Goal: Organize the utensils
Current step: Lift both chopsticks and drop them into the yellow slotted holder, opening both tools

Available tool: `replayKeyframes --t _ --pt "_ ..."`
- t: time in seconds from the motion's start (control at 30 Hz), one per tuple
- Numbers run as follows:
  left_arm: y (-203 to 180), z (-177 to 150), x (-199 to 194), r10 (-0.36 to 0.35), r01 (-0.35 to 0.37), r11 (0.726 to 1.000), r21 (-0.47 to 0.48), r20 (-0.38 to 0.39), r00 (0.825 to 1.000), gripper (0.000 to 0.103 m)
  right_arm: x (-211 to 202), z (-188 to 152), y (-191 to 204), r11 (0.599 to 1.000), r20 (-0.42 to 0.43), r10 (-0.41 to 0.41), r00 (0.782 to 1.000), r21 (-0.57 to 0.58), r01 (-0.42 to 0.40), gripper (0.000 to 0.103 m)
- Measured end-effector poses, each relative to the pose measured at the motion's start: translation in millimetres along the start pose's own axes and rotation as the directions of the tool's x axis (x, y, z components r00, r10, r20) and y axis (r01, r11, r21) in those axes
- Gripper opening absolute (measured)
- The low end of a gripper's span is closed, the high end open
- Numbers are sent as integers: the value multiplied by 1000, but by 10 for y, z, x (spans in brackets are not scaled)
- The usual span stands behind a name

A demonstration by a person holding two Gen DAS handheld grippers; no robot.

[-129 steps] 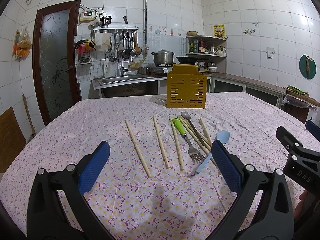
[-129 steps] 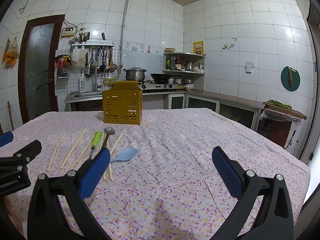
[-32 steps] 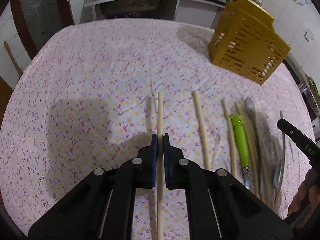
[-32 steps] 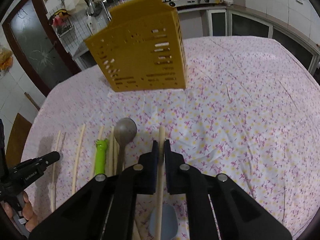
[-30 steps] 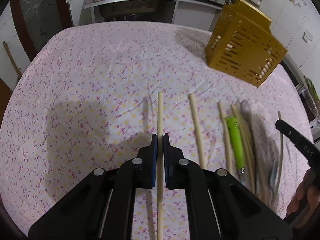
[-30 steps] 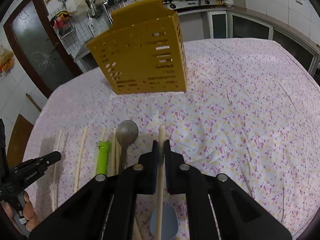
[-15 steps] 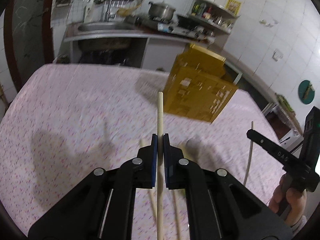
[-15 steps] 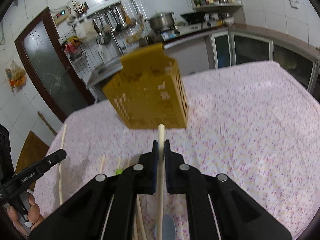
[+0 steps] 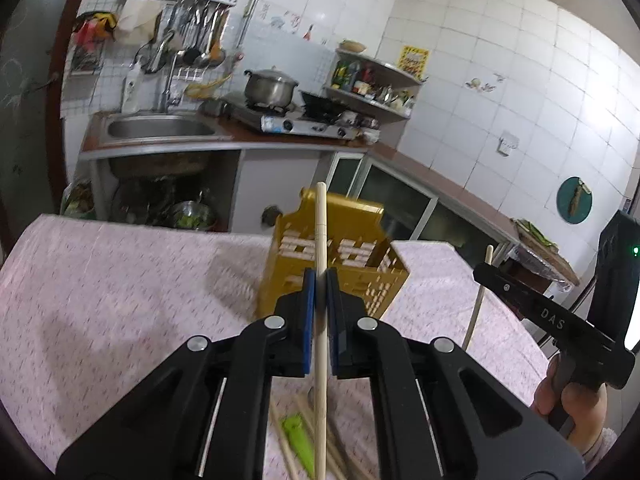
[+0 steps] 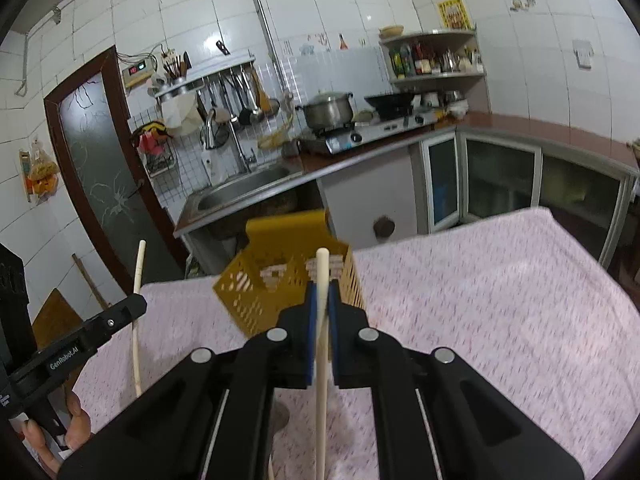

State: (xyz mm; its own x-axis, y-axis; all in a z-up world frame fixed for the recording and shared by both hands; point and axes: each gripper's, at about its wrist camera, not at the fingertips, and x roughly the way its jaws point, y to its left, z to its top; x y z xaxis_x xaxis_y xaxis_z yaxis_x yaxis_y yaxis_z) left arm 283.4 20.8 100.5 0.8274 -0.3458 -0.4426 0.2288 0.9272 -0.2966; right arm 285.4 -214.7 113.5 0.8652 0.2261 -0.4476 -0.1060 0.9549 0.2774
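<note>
Item: tiled kitchen, sink (image 9: 160, 128) and stove counter at my twelve o'clock.

Item: table under a pink flowered cloth (image 9: 120, 280), filling the lower field of both views.

Item: yellow slotted caddy (image 9: 344, 264), standing on the cloth dead ahead at twelve, open top toward me; some pale sticks seem to sit inside already, though I cannot be sure through the slots.

Item: left gripper (image 9: 320, 300), blue pads pressed together on one chopstick (image 9: 320, 232), which runs straight out along the fingers, tip over the caddy.

Item: right gripper (image 10: 320, 308), likewise clamped on a second chopstick (image 10: 322, 276), tip at the caddy's near rim.

Item: loose utensils left on the cloth at my six in the left view, a green-handled piece (image 9: 298, 436) among more chopsticks.

Handling note, my judgement: I would carry each stick over the opening, tilt the tip downward until steep, lower one hand at a time so they do not cross, and release only once the tip is well inside.
</note>
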Motion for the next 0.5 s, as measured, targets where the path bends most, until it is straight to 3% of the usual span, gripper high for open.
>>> replayKeyframes --t 0.27,0.5 --pt "-173 329 152 -19 14 998 54 83 996 4 -26 386 2 999 80 -3 997 -43 7 6" --pt "-165 772 433 -45 31 997 68 226 973 4 33 843 124 995 173 -8 985 -98 25 6"
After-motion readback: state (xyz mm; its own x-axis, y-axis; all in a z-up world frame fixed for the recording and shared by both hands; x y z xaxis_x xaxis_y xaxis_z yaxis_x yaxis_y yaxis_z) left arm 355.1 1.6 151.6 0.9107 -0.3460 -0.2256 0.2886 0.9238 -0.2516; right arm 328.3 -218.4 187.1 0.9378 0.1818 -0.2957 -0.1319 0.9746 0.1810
